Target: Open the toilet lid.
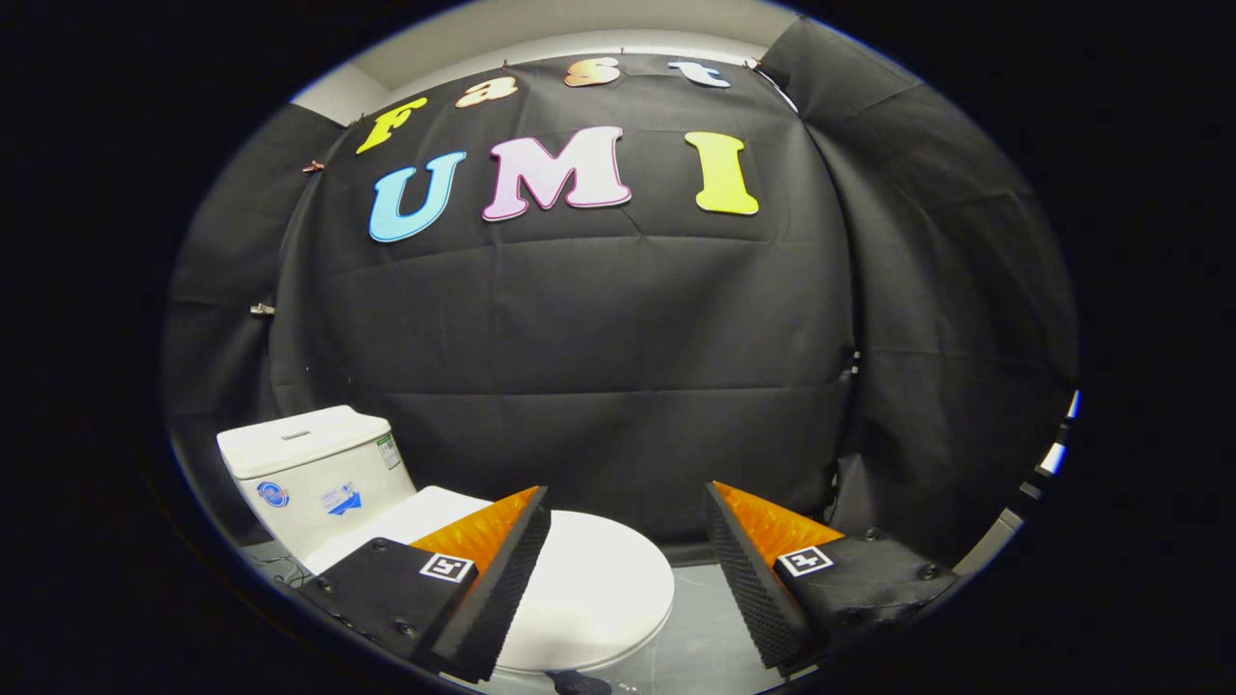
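The lid [589, 579] is seen closed, lying flat on the bowl, with the tank [309, 473] behind it at about 10 o'clock from the tool. It is judged to be a rigid, glossy plastic shell: light enough to swing on its rear hinge, but smooth and likely slippery, with little for a pinch to bite on from above. The best hold is judged to be the front rim at about 5 o'clock of the lid, farthest from the hinge, where one finger could be slipped under the overhang and the other laid on top, or the edge simply hooked and lifted. A bang against the tank should be avoided at the end of the swing.

The tool [628, 555] is held wide open with nothing between its fingers. It is poised above the lid and pointed roughly level toward the booth wall; the left finger overlaps the lid's near left part, the right finger stands over the floor [705, 627] beside the bowl. Contact cannot be told.
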Available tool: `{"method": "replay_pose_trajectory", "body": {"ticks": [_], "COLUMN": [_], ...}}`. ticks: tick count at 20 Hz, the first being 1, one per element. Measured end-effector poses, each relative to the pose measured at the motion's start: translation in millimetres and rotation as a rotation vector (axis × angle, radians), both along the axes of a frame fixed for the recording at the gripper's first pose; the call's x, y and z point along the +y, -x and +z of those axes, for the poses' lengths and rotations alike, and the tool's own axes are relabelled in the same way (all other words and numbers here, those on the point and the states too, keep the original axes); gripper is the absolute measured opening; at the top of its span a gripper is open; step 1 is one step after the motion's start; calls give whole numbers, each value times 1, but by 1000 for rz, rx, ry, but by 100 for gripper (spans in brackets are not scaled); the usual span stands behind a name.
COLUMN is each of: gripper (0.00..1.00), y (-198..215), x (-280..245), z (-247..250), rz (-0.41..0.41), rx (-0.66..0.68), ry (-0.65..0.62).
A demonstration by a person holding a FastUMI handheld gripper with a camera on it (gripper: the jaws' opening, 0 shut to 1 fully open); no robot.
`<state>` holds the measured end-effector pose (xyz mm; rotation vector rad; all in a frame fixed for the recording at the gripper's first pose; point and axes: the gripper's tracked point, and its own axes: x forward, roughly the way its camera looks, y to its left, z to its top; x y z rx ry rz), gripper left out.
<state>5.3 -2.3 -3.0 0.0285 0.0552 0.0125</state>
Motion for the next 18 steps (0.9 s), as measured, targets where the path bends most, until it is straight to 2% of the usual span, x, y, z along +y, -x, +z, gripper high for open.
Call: {"method": "replay_pose_trajectory", "body": {"ticks": [4, 8, 11, 16, 18], "gripper": [98, 98, 98, 98, 98], "y": [6, 27, 43, 64, 74], "x": [-6, -23, -31, -27, -24], "z": [-19, -62, -93, -140, -161], "rz": [26, 21, 4, 18, 23], "rx": [83, 208, 267, 370, 427], "ry": [-104, -224, -267, -335, -411]}}
